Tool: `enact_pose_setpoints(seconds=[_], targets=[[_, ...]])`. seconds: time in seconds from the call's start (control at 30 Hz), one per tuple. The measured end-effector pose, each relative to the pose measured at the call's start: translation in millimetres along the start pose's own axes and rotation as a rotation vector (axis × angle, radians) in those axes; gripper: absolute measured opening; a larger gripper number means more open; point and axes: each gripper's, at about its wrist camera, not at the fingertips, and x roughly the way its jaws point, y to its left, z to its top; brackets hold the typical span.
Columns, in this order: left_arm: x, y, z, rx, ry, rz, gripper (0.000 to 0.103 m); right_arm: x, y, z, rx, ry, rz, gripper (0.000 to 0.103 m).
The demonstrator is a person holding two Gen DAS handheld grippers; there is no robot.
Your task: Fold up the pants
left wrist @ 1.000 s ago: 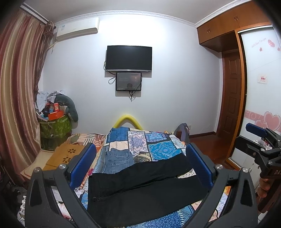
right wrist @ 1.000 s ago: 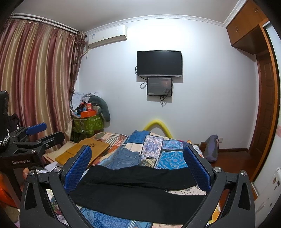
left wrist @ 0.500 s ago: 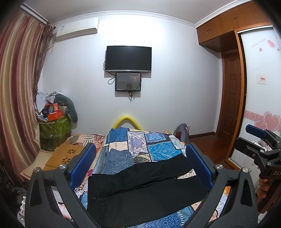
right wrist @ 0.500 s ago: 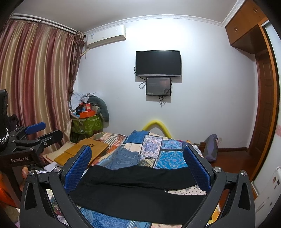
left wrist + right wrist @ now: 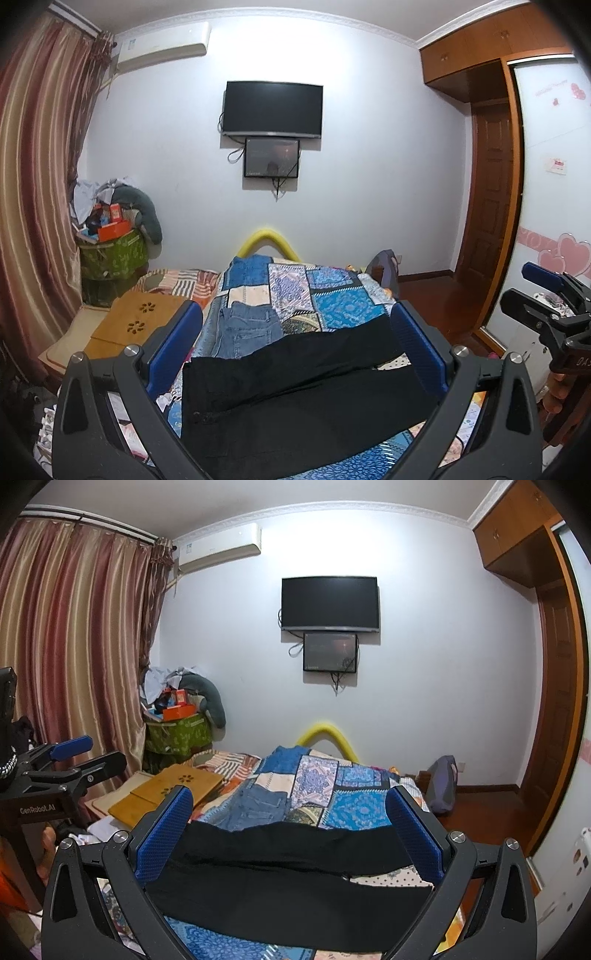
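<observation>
Pants [image 5: 295, 391] lie spread flat across the patchwork bed [image 5: 332, 295], legs apart, unfolded. Left gripper [image 5: 295, 354] and right gripper [image 5: 288, 834] hover above them, jaws wide, empty; every fold remains.

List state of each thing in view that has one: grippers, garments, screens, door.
left gripper: open, empty, above the pants
right gripper: open, empty, above the pants
black pants: spread flat on the bed, legs lying across it, not yet folded
blue jeans: folded, on the quilt behind the black pants
TV: off
small monitor: dim
door: closed
</observation>
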Motion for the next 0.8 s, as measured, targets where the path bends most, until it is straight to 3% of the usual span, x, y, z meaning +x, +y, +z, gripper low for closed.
enact_pose_setpoints(seconds=[0.37,0.8], targets=[[110.4,62.4,-22.0,-0.031,0.165,0.083,0.103,83.3,-30.2,-34.2,0.008,0.172,-0.009,0.103],[273.0,166.7,-81.1,-0.003,0.371,0.252,0.101,205.1,-53.2,-88.0,-0.037,0.396,0.053,0.103]])
